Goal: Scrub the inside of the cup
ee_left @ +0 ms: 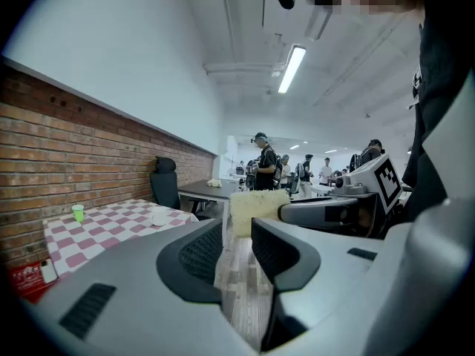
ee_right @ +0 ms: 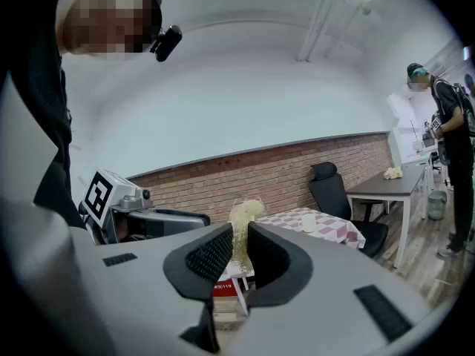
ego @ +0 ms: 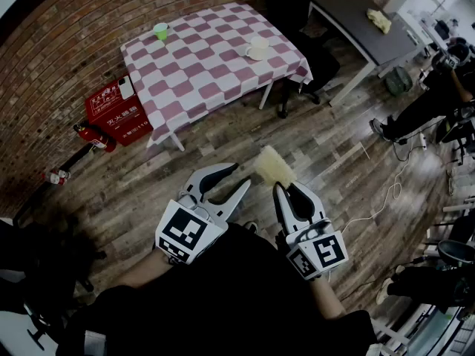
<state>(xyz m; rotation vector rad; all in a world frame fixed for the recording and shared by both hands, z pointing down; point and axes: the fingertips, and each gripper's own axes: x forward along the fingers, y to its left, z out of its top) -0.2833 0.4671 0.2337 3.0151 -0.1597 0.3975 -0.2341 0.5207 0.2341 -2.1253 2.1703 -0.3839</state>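
Bright ceiling strip lighting (ee_left: 290,68), strong fisheye distortion, dark vignetted corners.

A cup (ego: 161,30) stands at the table's (ego: 211,69) far left corner.

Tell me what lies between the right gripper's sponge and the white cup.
Bare wooden floor, then the checkered tablecloth, as the head view shows. The right gripper holds the sponge well short of the white cup.

Right tool (ego: 286,193) clasping sponge (ego: 273,167), left tool (ego: 239,176) spread
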